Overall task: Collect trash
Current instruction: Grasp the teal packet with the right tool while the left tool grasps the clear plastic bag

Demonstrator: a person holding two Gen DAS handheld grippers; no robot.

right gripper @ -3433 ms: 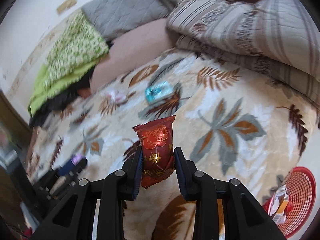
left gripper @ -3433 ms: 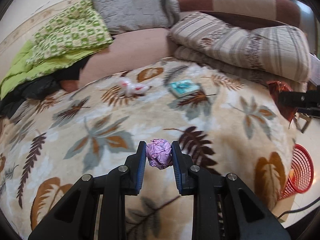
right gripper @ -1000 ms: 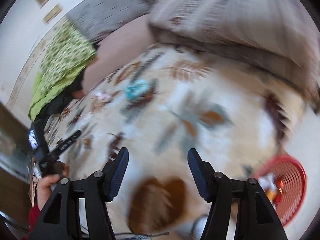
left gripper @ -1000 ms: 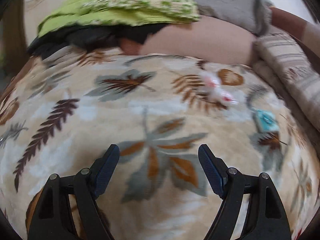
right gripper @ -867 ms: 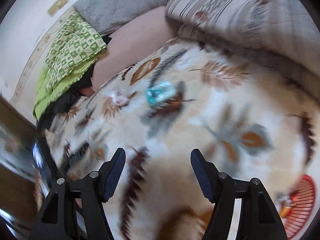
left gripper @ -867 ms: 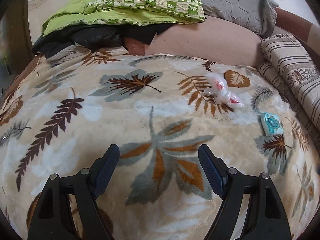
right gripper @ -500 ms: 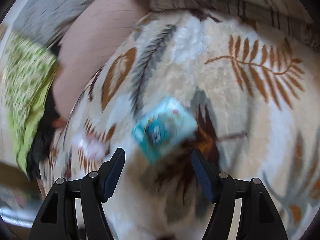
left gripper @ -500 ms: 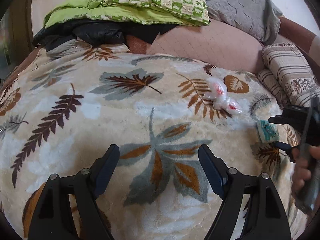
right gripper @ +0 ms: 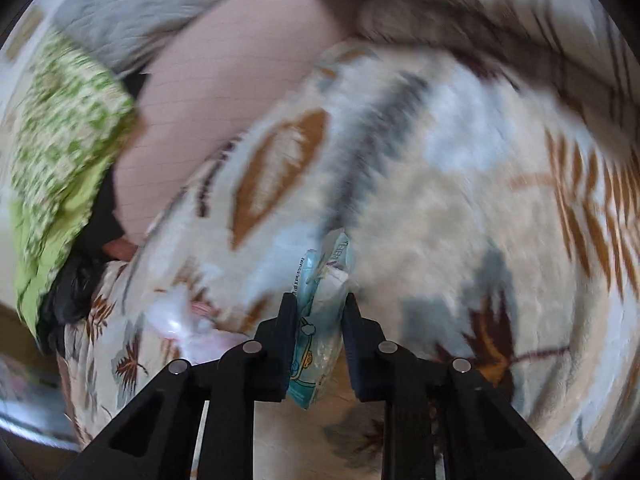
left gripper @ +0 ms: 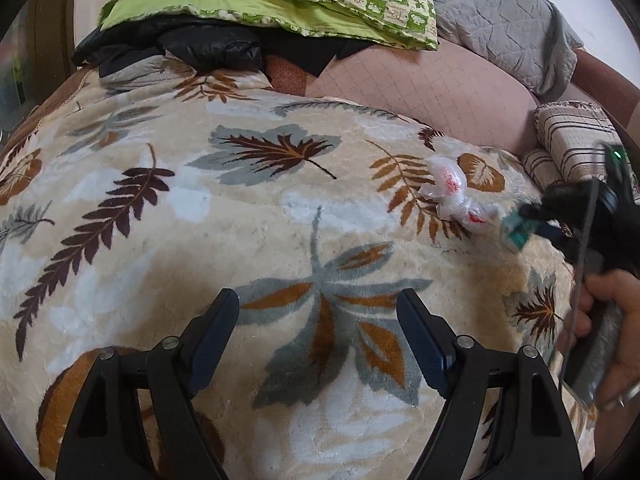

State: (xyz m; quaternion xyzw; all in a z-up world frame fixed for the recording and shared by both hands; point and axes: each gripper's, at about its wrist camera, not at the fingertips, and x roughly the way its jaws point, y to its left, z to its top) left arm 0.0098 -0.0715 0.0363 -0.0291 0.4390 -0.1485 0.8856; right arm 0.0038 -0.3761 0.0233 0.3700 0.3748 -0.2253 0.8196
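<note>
My right gripper points steeply down at the blanket, its jaws closing with the teal packet between them — the pads already press its sides, and the packet stands on edge, its top poking out past the fingertips. From the left wrist view I see the same tool at the far right, a hand wrapped round its handle and the packet at its tip, just right of the white wrapper.

My left gripper also tilts down over the blanket's near middle, fingers spread wide with nothing between them but the leaf pattern.

Half a second ago the right jaws stood wide with the packet lying flat on the blanket ahead of them; now they have drawn in on it. A second ago that gripper was well back from the packet, with a red basket in sight at the right. The left gripper has barely shifted, jaws as wide as before. The white wrapper lies where it was, on the far right of the blanket below the pink sheet.
</note>
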